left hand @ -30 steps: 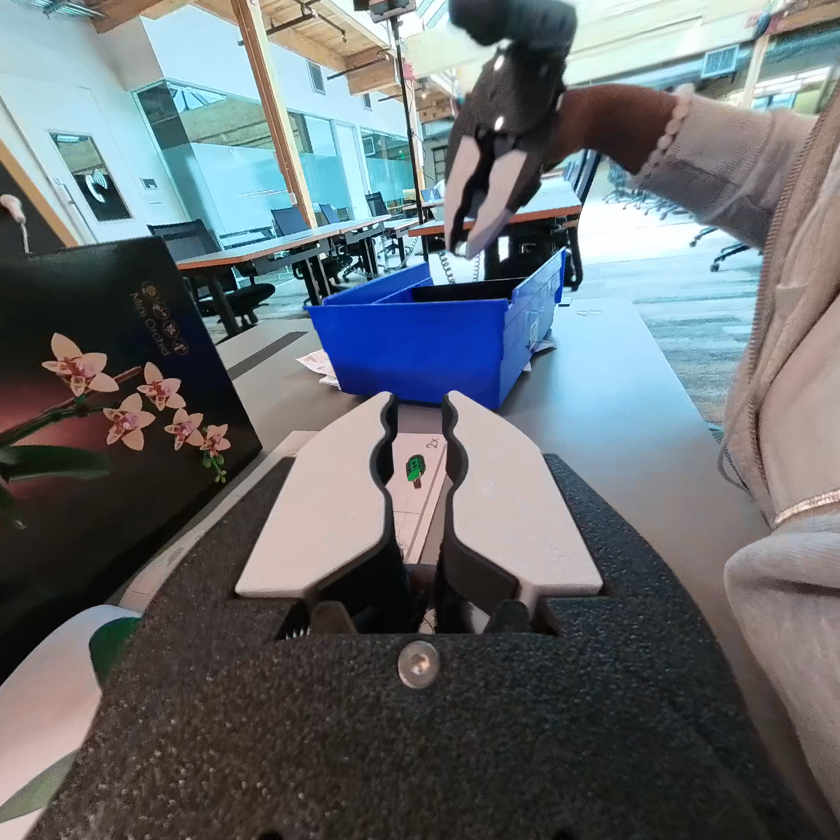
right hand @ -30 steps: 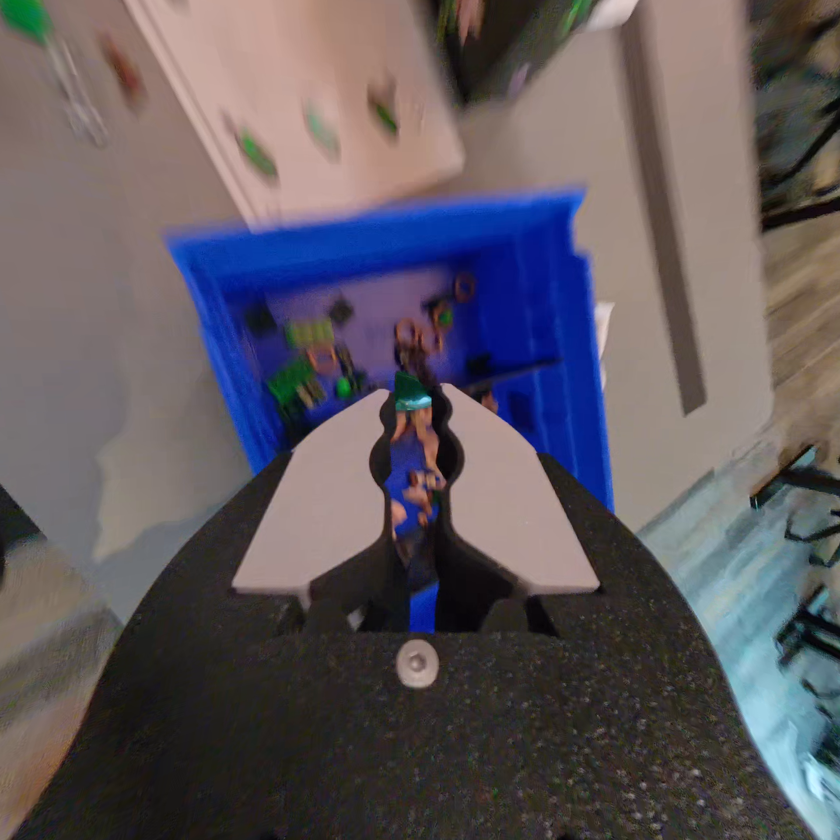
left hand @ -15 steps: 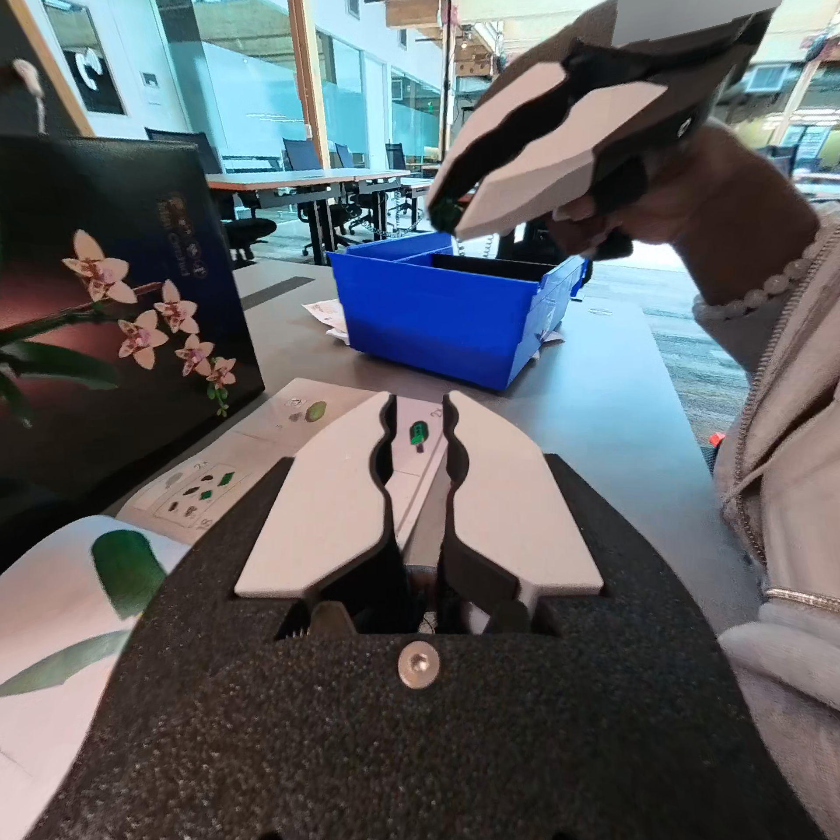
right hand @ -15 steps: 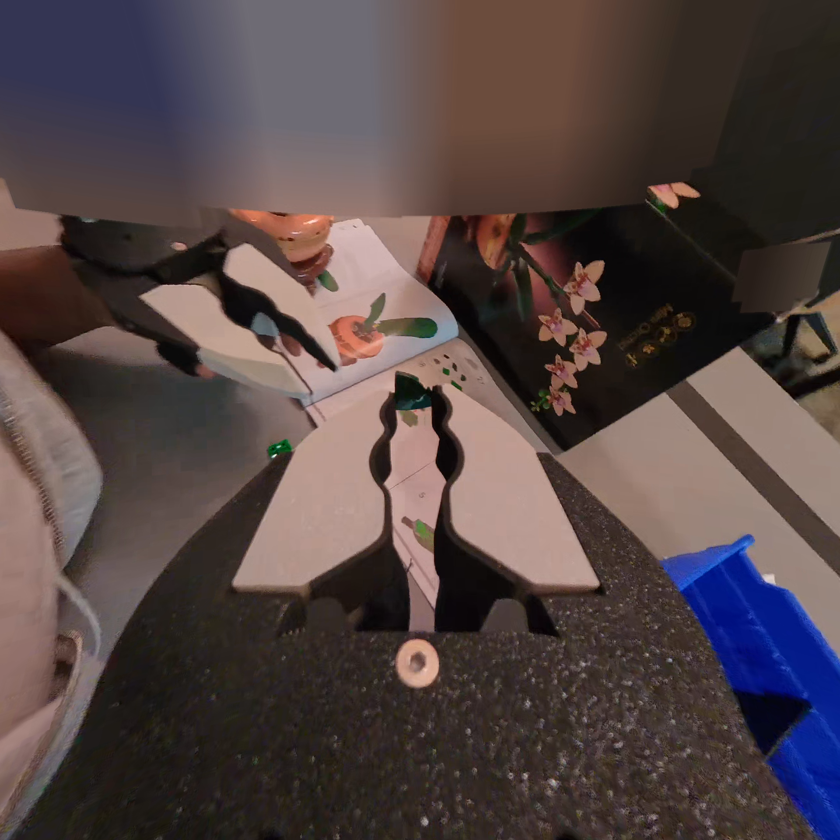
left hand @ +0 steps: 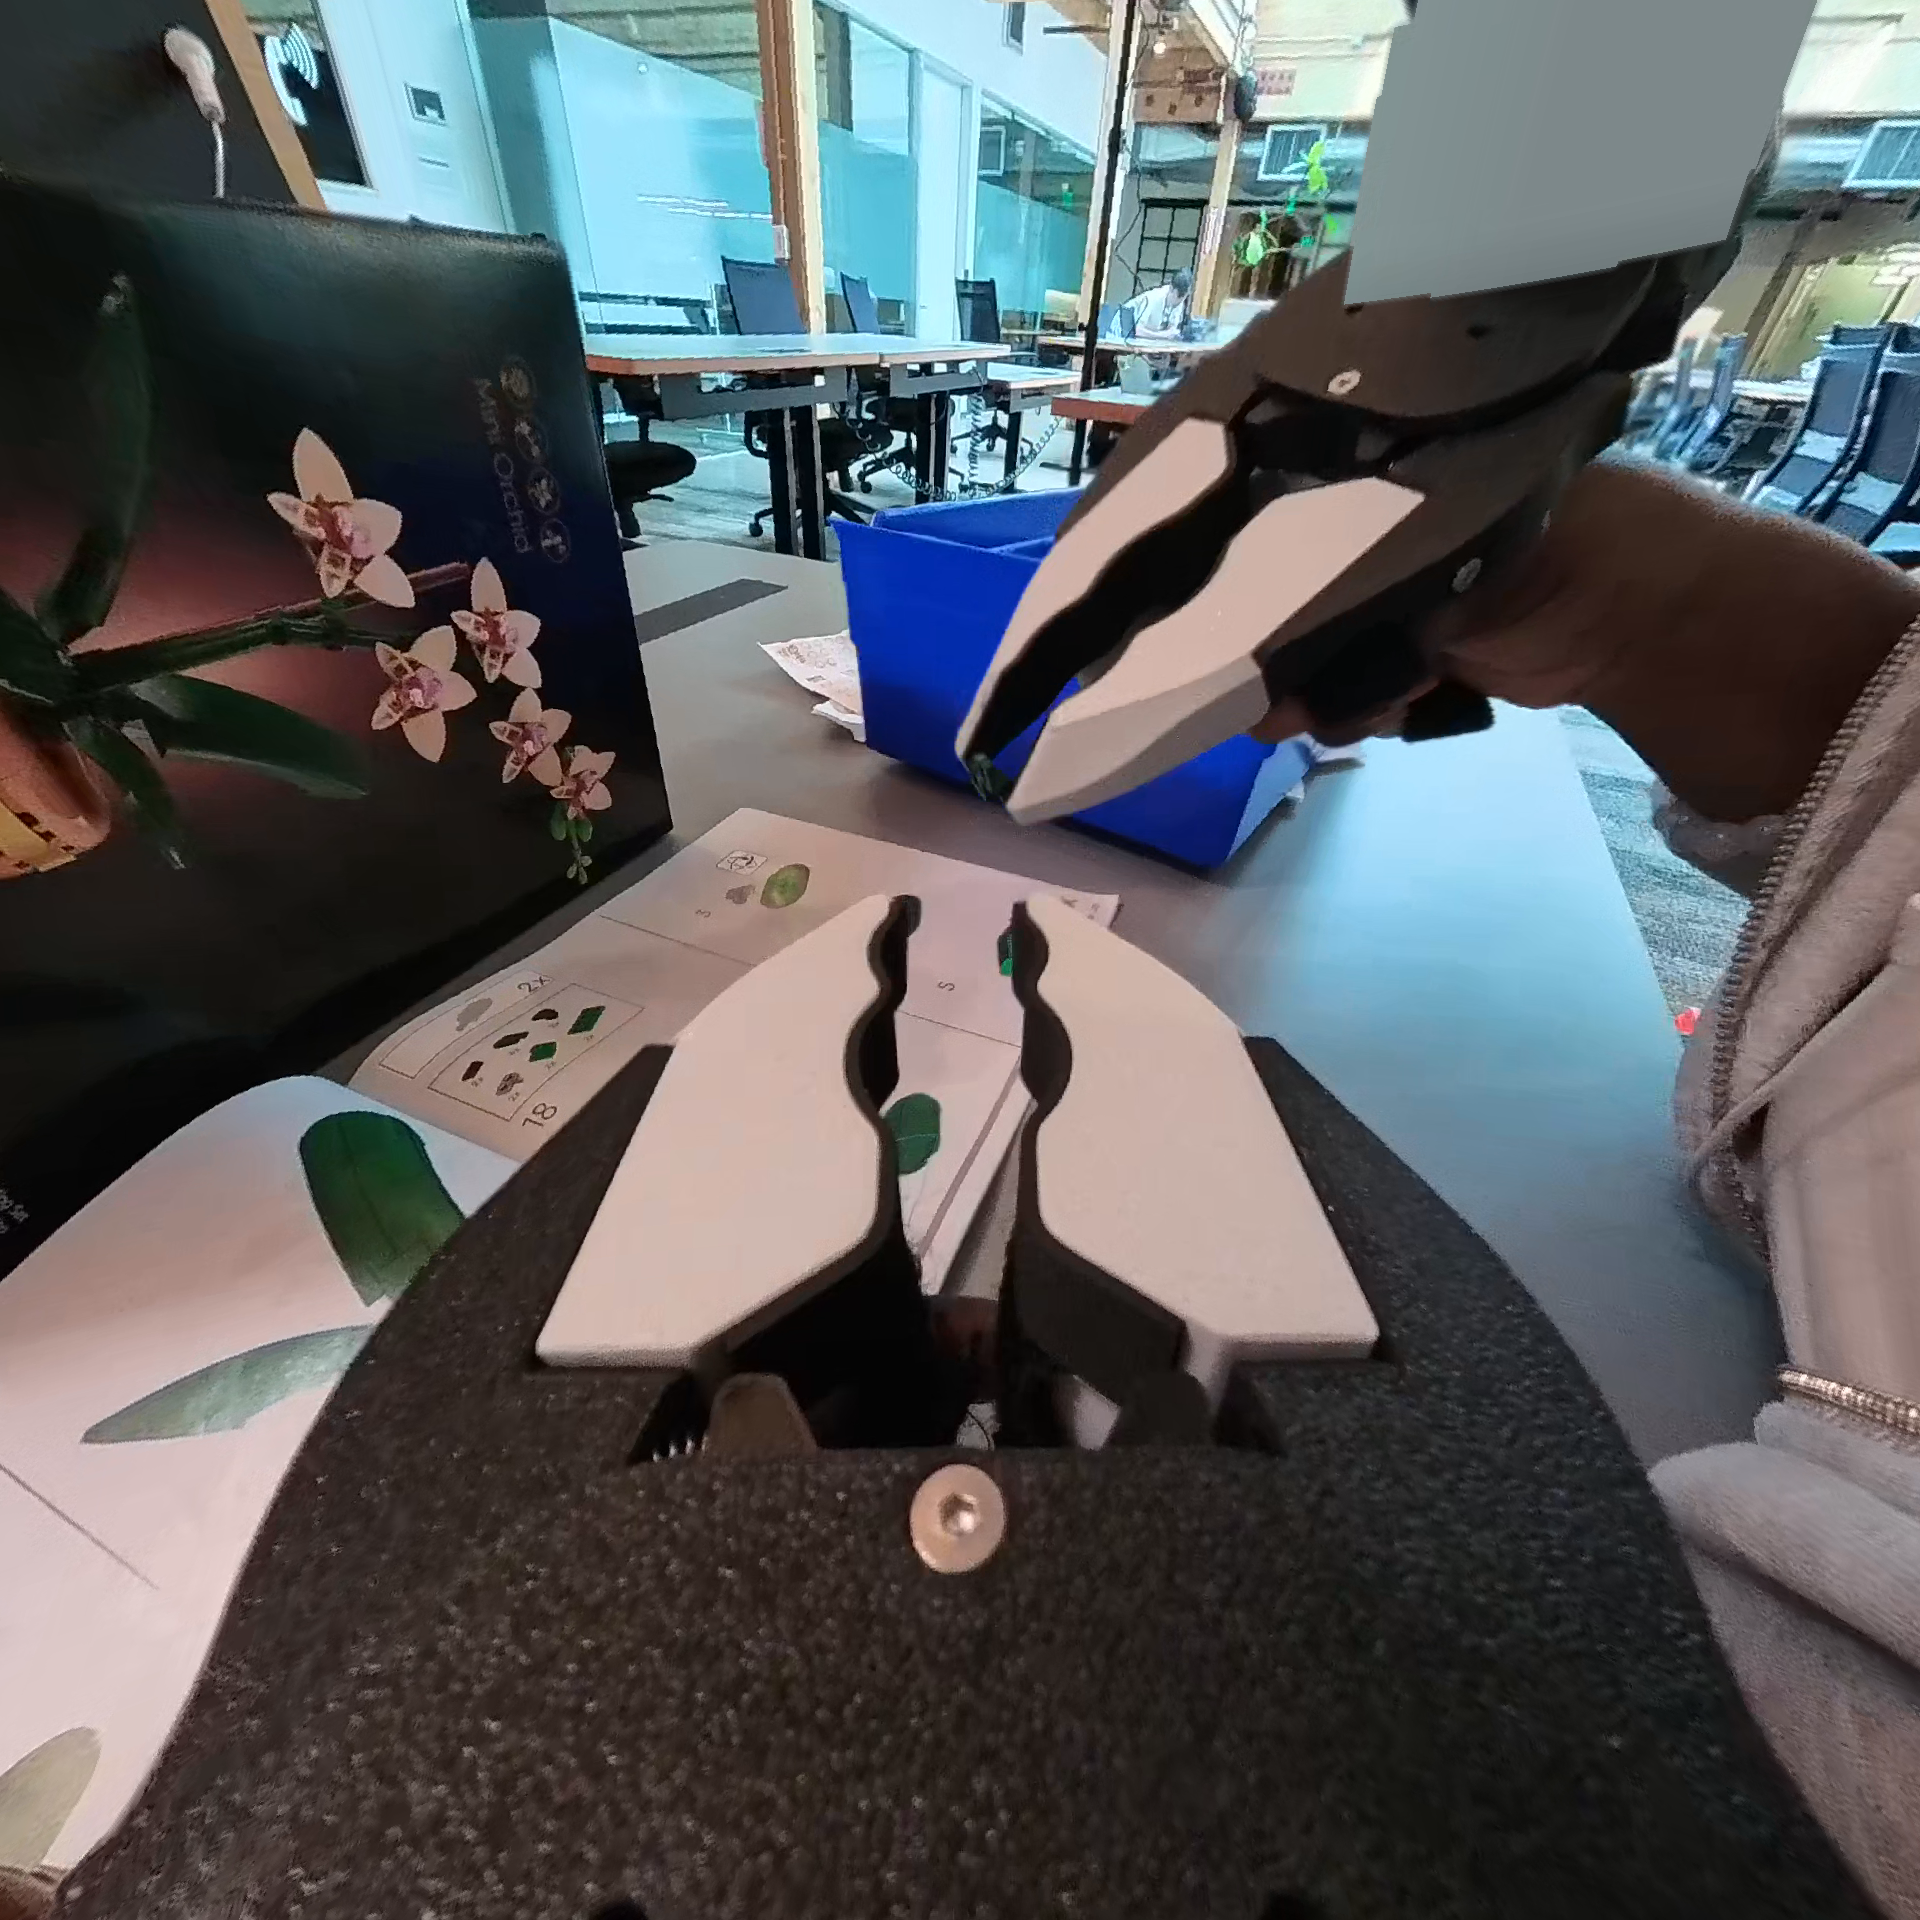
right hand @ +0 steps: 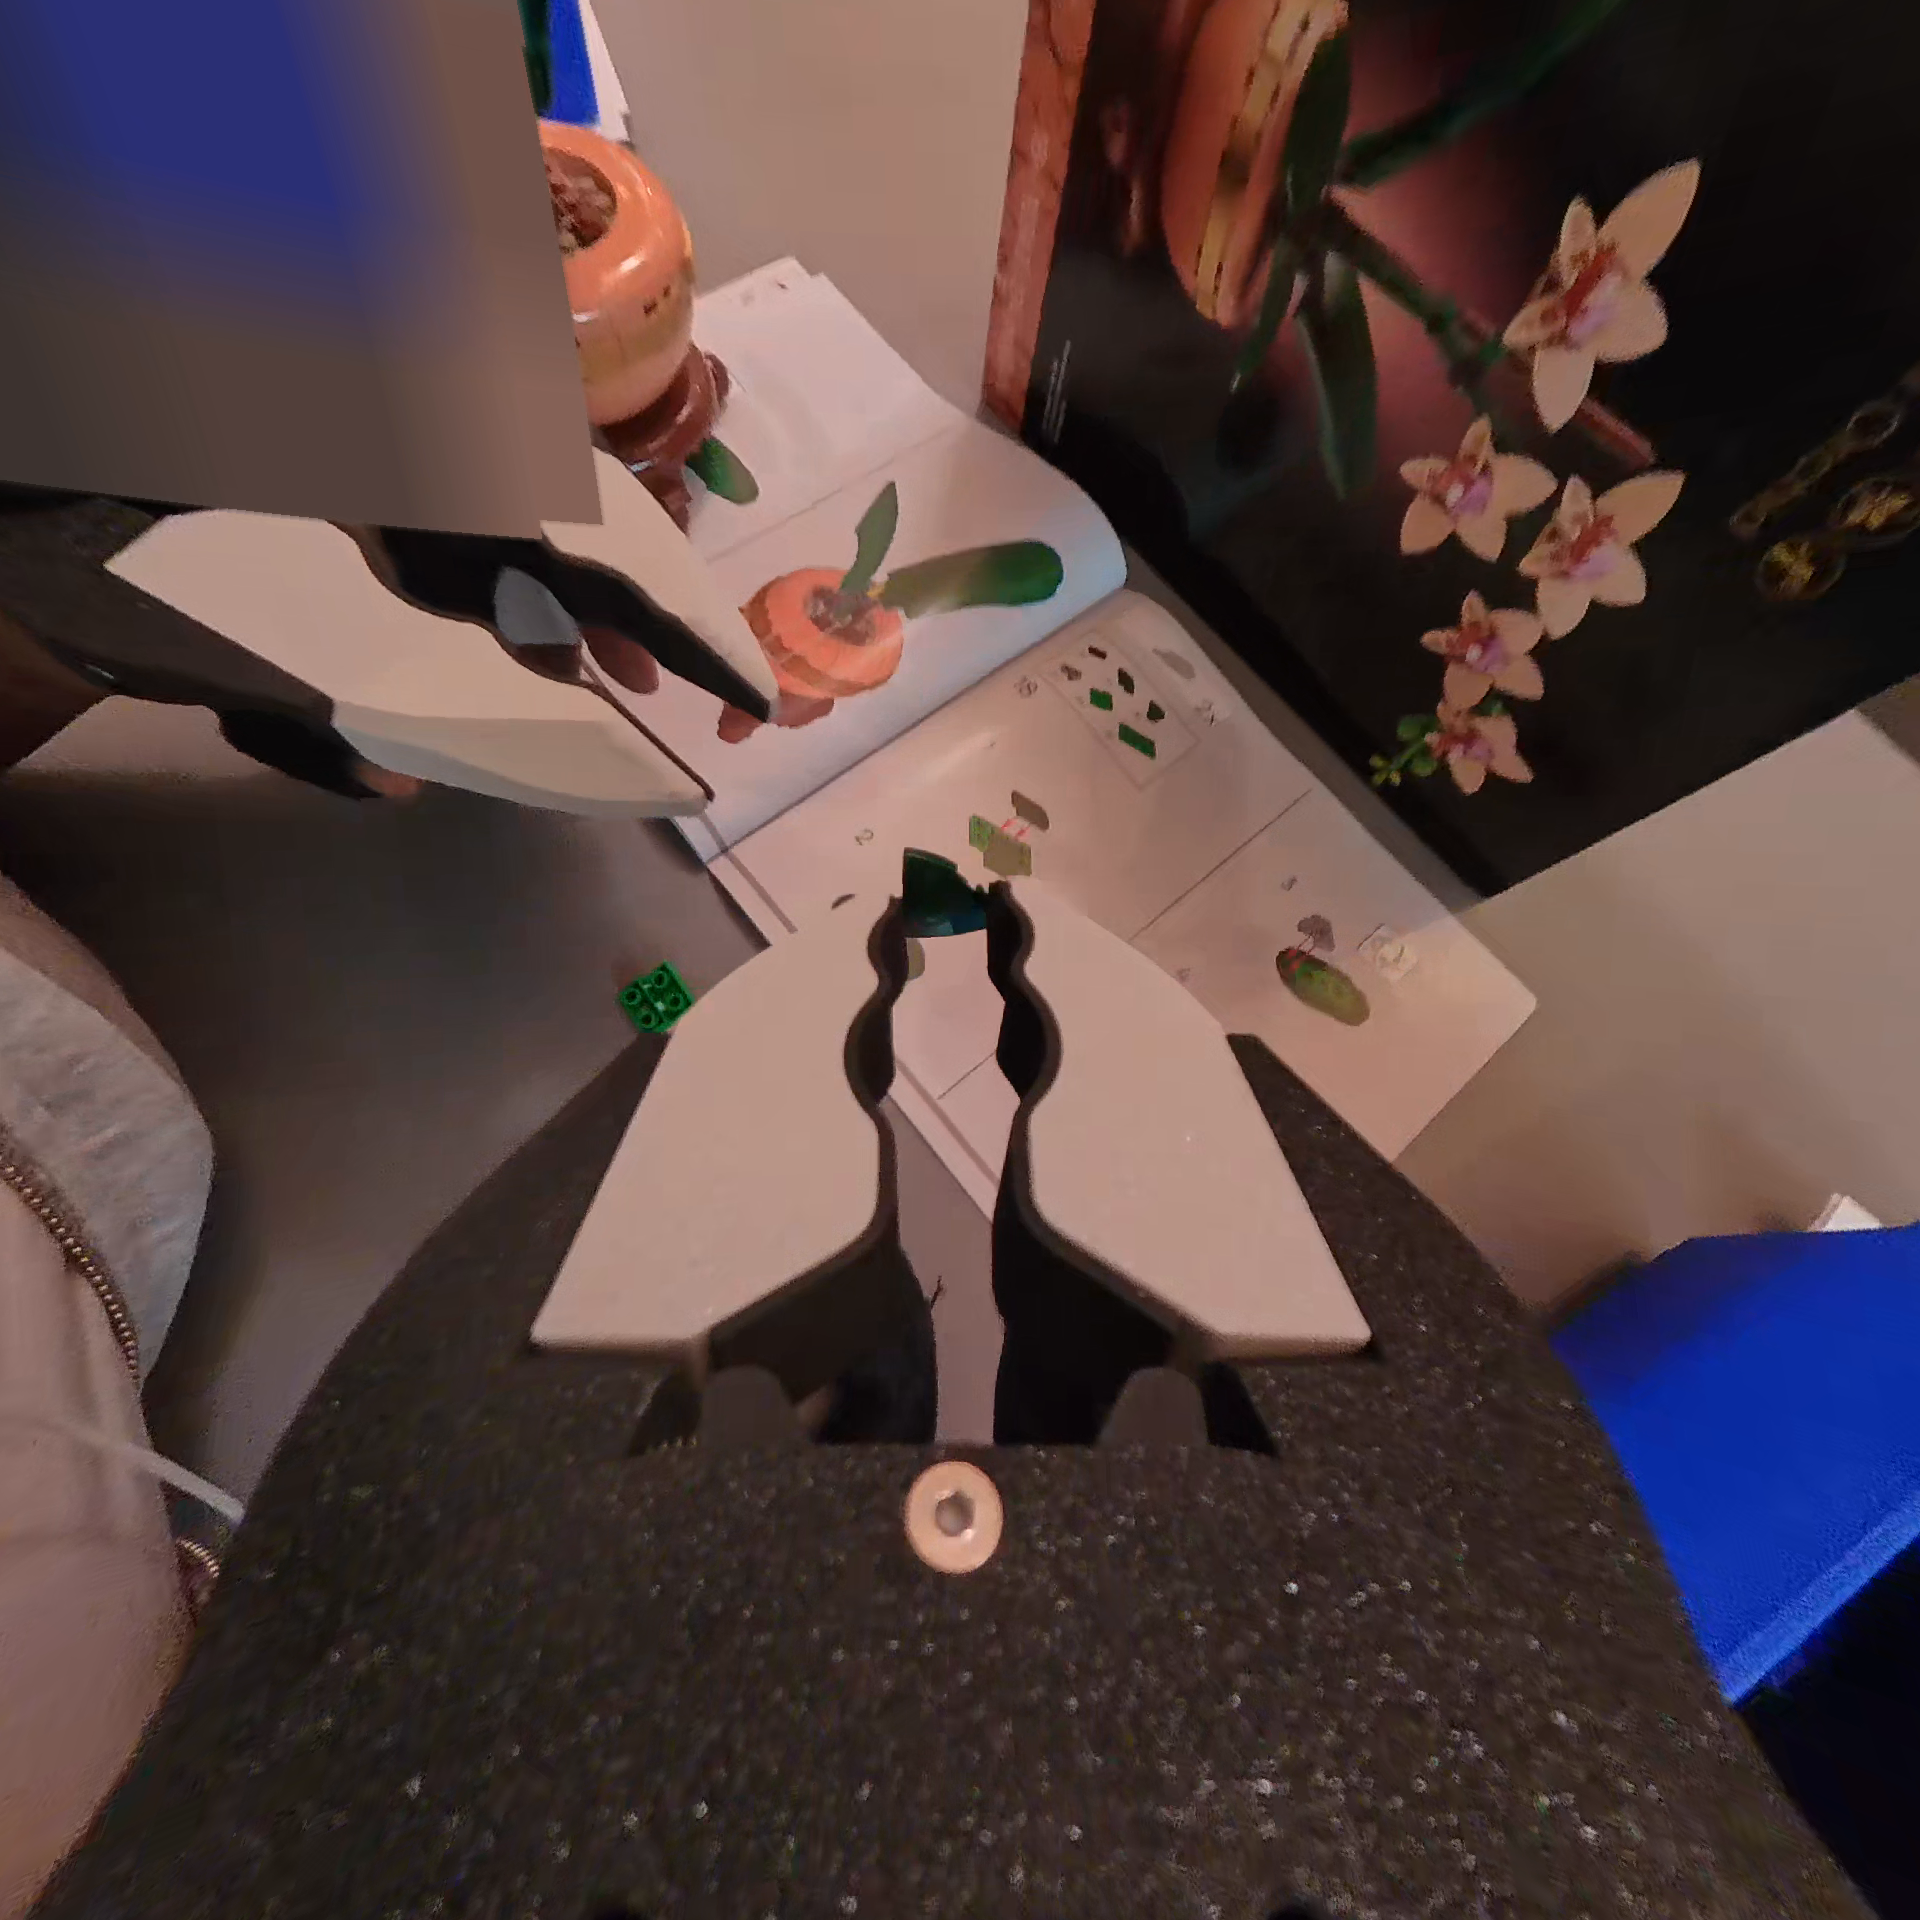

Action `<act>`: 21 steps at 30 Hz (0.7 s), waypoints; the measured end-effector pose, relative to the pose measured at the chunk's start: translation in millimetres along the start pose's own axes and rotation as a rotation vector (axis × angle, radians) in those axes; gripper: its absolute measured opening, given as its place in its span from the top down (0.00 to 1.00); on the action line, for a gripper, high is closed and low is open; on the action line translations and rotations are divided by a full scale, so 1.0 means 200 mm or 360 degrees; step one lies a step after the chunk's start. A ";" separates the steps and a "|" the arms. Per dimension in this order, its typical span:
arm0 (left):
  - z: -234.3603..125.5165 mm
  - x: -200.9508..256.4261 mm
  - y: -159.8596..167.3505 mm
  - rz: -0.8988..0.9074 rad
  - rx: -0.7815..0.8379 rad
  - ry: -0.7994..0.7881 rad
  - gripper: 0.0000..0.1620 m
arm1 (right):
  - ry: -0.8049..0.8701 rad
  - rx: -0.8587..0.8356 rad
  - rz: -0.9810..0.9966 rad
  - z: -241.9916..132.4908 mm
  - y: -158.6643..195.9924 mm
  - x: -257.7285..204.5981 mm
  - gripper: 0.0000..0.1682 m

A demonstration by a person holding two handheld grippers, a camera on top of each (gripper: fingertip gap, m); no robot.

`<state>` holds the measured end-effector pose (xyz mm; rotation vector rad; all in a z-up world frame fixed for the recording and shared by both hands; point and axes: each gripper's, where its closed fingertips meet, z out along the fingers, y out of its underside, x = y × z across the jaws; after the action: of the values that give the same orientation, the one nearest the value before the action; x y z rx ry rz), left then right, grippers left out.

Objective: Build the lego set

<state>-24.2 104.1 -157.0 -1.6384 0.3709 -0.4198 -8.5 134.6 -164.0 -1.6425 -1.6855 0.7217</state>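
My right gripper [right hand: 940,906] is shut on a small dark green piece [right hand: 938,891] at its fingertips, held above the open instruction booklet [right hand: 1143,831]. In the left wrist view the right gripper [left hand: 989,777] hangs tilted down in front of the blue bin [left hand: 925,613], with the green piece [left hand: 981,771] at its tip. My left gripper [left hand: 962,916] is open and empty, low over the booklet [left hand: 644,966]; it also shows in the right wrist view [right hand: 740,753]. A small bright green brick [right hand: 657,997] lies on the table. An orange pot build [right hand: 623,270] stands behind the booklet.
The black set box with orchid pictures [left hand: 312,582] stands at the left of the booklet, also in the right wrist view [right hand: 1507,436]. The blue bin [right hand: 1745,1434] with loose parts is at the right. A person's grey sleeve [left hand: 1818,1143] is at the right edge. Grey table [left hand: 1403,935]. Only a small space, under 4 cm, lies between the two pairs of fingers. From the left gripper's tips to the small bright green brick [right hand: 657,997] is close to 10 centimetres. My left tips are roughly 15 centimetres from the orange pot build [right hand: 623,270].
My right gripper carried the green piece from over the blue bin to above the booklet, lowering toward my left gripper. My left gripper stayed open, shifting slightly over the booklet.
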 end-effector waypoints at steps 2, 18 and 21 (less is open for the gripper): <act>0.00 -0.02 0.01 -0.0026 -0.0019 -0.0022 0.89 | -0.0015 -0.0034 0.0038 0.02 0.02 0.01 0.91; 0.00 -0.04 0.05 -0.0121 -0.0088 -0.0053 0.89 | -0.0031 -0.0544 0.0213 -0.06 0.27 -0.02 0.91; 0.00 -0.03 0.05 -0.0127 -0.0091 -0.0038 0.89 | 0.0009 -0.0627 0.0279 -0.09 0.35 -0.04 0.91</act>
<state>-29.4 106.3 -166.9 -1.7166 0.3031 -0.4526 49.4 130.1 -208.5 -2.0804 -1.7768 0.4833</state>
